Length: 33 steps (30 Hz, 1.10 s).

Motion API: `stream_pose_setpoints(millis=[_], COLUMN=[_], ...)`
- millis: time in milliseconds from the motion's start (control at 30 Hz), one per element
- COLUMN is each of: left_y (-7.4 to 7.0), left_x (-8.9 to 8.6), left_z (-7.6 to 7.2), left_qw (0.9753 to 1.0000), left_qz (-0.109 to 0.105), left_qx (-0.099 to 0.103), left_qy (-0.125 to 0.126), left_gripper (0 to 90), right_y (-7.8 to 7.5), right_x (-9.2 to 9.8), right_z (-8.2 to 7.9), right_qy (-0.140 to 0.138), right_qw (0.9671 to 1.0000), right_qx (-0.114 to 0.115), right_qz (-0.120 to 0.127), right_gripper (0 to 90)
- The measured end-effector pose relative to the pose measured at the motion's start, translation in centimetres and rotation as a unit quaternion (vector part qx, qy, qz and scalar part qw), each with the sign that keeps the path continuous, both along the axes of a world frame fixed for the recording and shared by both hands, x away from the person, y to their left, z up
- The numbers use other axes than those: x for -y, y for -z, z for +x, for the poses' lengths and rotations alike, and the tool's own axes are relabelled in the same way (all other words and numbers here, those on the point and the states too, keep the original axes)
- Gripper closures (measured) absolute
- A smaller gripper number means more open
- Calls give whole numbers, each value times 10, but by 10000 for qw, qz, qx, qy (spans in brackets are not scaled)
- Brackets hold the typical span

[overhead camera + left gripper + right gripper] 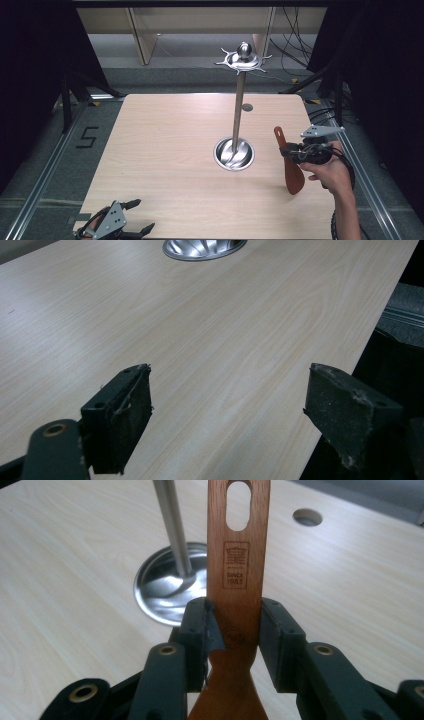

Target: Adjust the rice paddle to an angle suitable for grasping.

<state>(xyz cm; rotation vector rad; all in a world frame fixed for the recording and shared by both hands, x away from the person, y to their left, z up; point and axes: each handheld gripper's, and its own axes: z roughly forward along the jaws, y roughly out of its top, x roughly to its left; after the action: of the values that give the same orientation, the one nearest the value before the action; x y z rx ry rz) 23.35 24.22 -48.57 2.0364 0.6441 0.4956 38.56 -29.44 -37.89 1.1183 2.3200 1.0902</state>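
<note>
Right gripper view: reddish-brown slotted wooden spatula (235, 580)

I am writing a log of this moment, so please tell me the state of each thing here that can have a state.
Right gripper: shut on the wooden spatula.
Wooden spatula: held off the table, handle hole end up, blade down.
Left gripper: open, holding nothing, at the near table edge.
Metal utensil stand: upright, its hooks bare.
Table: bears the stand.

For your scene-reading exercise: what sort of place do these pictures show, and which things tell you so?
Probably a lab recording station, not a kitchen: a bare wooden table ringed by black curtains, loose cables on the floor, and handheld grippers.
</note>
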Motion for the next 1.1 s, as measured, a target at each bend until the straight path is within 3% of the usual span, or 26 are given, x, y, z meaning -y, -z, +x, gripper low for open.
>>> stream_pose_setpoints(millis=[33, 100, 267, 333, 433, 567, 633, 700, 767, 800, 867, 900, 967, 1100], left_y=[0, 0, -1, -1, -1, 0, -1, -1, -2, -2, -1, 0, 0, -1], left_x=[0, 0, 0, 0, 0, 0, 0, 0, 1, 3, 4, 4, 3, 2], left_z=[0, 1, 0, 0, 0, 0, 1, 1, 2, 1, 2, 2, 2, 2], left_qw=[10000, 9999, 10000, 10000, 10000, 10000, 10000, 10000, 10000, 10000, 10000, 10000, 10000, 9999], left_qz=[-3, 64, 33, 12, 40, -27, 6, 2, 7, -53, -70, -69, -17, -115], left_qx=[12, 94, 47, 35, 37, -17, 7, -30, 65, -7, -1, -43, -11, 0], left_qy=[-3, 58, 31, 22, 20, -28, -10, 11, 67, 28, 7, 26, 14, -28], left_gripper=[175, 175, 175, 174, 175, 175, 175, 175, 174, 175, 175, 175, 175, 175], right_y=[-2, -4, -14, -18, -22, -23, -23, -25, -26, -27, -28, -30, -32, -33], right_x=[-1, -1, -3, -5, -4, -4, -5, -5, -4, -5, -3, -4, -4, -7], right_z=[-2, -2, -7, -8, -8, -10, -11, -13, -13, -15, -14, -16, -16, -17], right_qy=[78, 102, 54, 97, 21, 19, 64, 53, -9, 36, -23, 33, -13, -16], right_qw=[9998, 9997, 9981, 9968, 9962, 9960, 9941, 9937, 9935, 9936, 9919, 9903, 9891, 9876], right_qx=[55, 64, 481, 591, 698, 619, 785, 799, 882, 837, 988, 1009, 1063, 1156], right_qz=[169, 208, 372, 531, 529, 644, 752, 783, 714, 755, 795, 955, 1021, 1067], right_gripper=[672, 672, 671, 672, 672, 671, 671, 672, 672, 671, 671, 671, 671, 671])
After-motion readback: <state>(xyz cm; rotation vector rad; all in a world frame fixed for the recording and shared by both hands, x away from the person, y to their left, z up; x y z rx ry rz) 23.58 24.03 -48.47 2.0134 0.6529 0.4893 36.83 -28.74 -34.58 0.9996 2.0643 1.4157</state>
